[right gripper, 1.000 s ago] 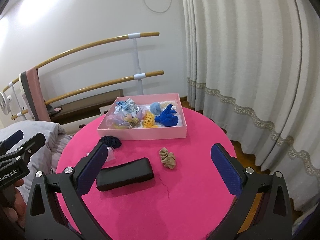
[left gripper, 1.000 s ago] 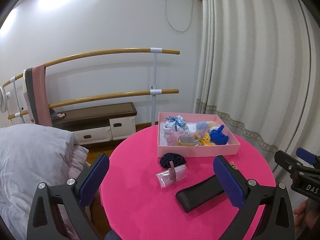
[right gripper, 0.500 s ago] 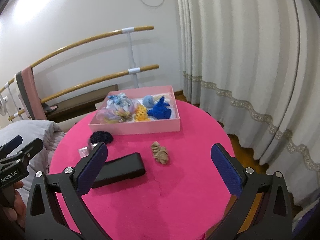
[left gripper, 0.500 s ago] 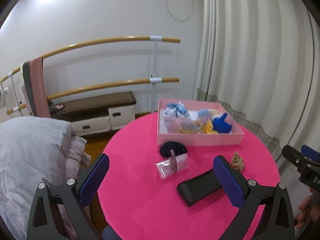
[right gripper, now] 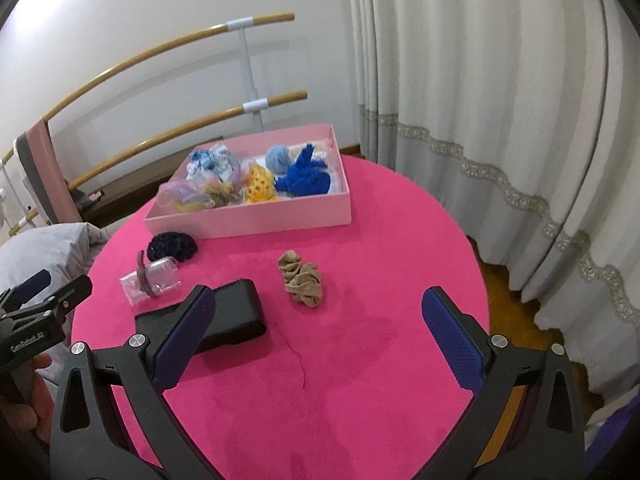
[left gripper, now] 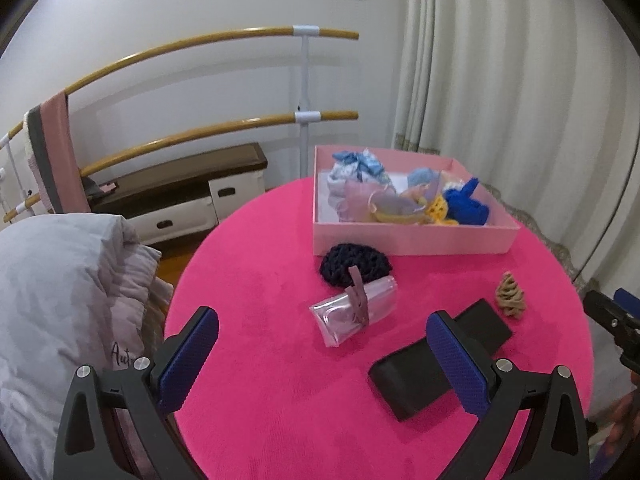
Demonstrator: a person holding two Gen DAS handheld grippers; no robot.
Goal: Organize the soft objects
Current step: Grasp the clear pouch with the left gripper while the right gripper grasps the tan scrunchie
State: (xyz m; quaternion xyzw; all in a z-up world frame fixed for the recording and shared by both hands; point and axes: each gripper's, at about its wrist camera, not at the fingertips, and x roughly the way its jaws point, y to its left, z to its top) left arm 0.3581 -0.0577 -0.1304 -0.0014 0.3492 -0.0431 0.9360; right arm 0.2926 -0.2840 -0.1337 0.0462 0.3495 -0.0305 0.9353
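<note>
A pink box (left gripper: 412, 240) (right gripper: 248, 222) on the round pink table holds several soft scrunchies, among them a blue one (left gripper: 466, 206) (right gripper: 306, 180) and a yellow one (right gripper: 262, 188). Outside the box lie a dark knitted scrunchie (left gripper: 354, 264) (right gripper: 172, 246), a beige scrunchie (left gripper: 510, 296) (right gripper: 302, 278), a clear pouch with a clip (left gripper: 354, 314) (right gripper: 150, 278) and a black case (left gripper: 434, 366) (right gripper: 224, 320). My left gripper (left gripper: 324, 360) is open above the table's near side, nothing between its fingers. My right gripper (right gripper: 320, 340) is open too, short of the beige scrunchie.
A grey duvet (left gripper: 60, 300) lies left of the table. Wooden rails (left gripper: 224, 40) and a low bench (left gripper: 180, 184) stand behind, and a curtain (right gripper: 500, 100) hangs on the right. The table (right gripper: 380, 260) has bare cloth on its right half.
Both grippers have tilted downward and moved in over the table, so the objects sit nearer and lower in both views. Both stay open and nothing on the table has moved.
</note>
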